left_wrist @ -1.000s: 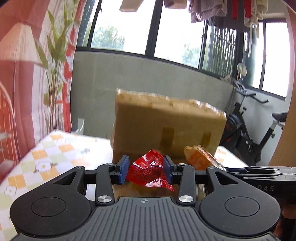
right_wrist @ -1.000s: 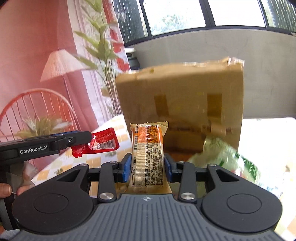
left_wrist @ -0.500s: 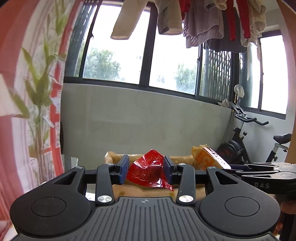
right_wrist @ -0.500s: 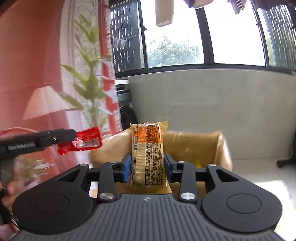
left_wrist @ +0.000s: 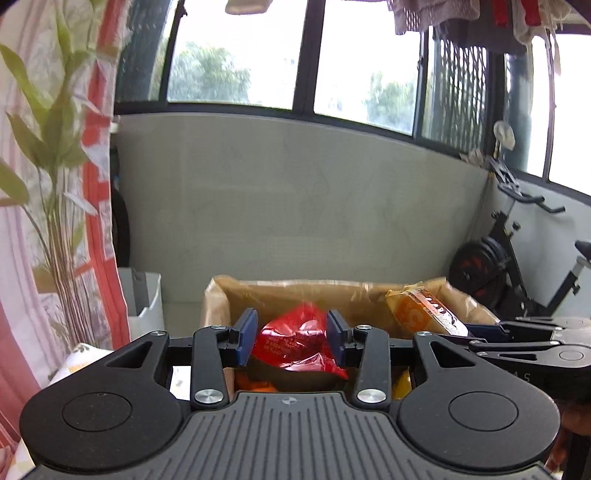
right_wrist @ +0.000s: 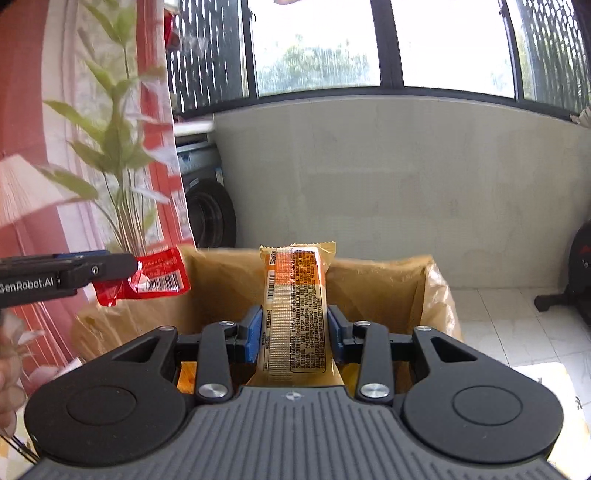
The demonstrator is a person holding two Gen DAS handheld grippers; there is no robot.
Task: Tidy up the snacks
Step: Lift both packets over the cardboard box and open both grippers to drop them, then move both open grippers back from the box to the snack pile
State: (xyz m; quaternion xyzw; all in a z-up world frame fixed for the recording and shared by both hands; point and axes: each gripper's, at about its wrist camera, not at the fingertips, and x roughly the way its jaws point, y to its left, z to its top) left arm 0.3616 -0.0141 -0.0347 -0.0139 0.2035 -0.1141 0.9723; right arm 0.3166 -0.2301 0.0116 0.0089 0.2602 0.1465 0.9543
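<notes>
Two grippers, two packets — left gripper [left_wrist: 291, 341] clamps red packet [left_wrist: 295, 341]; right gripper [right_wrist: 293, 338] clamps orange packet [right_wrist: 295, 310]; one cardboard box [right_wrist: 388, 288] at 12 o'clock.

A home's enclosed balcony: washing hung on a rail [left_wrist: 476, 14] above black-framed windows [left_wrist: 362, 55], a black exercise bike [left_wrist: 513, 258] against the grey wall, a front-loading washing machine [right_wrist: 207, 199] behind a red-and-white printed curtain [right_wrist: 155, 122], and a leafy green houseplant [right_wrist: 114, 140]
</notes>
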